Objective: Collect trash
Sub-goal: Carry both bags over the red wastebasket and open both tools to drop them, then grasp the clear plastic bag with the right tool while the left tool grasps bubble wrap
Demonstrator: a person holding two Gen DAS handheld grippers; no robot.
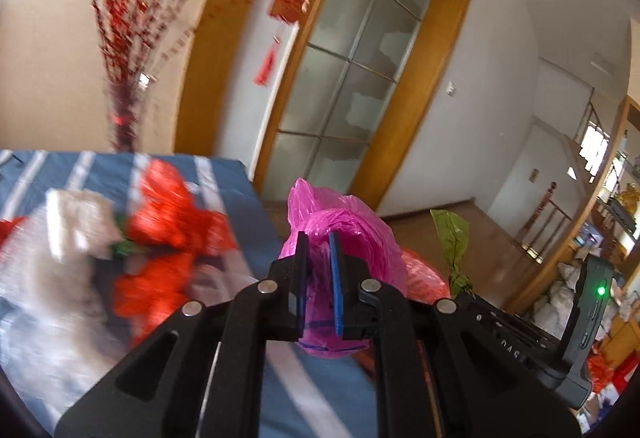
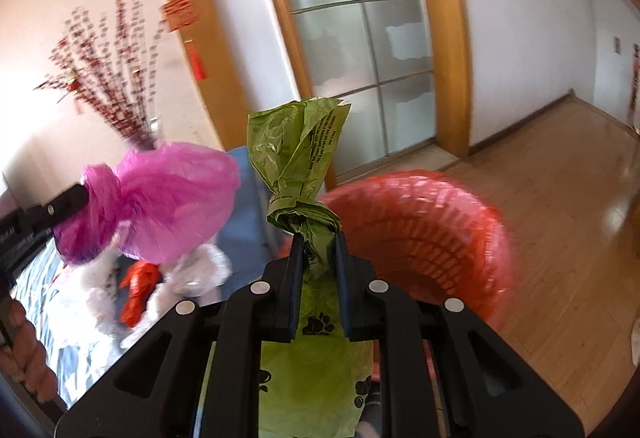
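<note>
Both sets of tongs are loaded, so the task looks roughly midway: two bags of trash are picked up and being carried, but neither has gone into the bin yet. The left tongs (image 1: 318, 258) are clenched on a tied pink bag (image 1: 352, 234), pinching it at its bunched neck so the bag hangs in the air off the edge of the worktop (image 1: 224, 173), which is covered in a blue striped cloth. The right tongs (image 2: 318, 254) are clamped just below the knot of a green bag (image 2: 298, 157) printed with paw marks, its twisted top standing up above the fingers and its body hanging below. Just to the right of the green bag, and close to it, stands a round basket lined with a red bag (image 2: 424, 234), which appears to be the bin; its mouth is open and what lies inside cannot be made out. What is left, judging from the worktop, is a good deal: crumpled red plastic (image 1: 168, 213) and white plastic (image 1: 76, 222) lie scattered on the cloth, blurred but plainly not collected. The likely next step is to bring both held bags over the basket and release them, then return for the loose pieces
</note>
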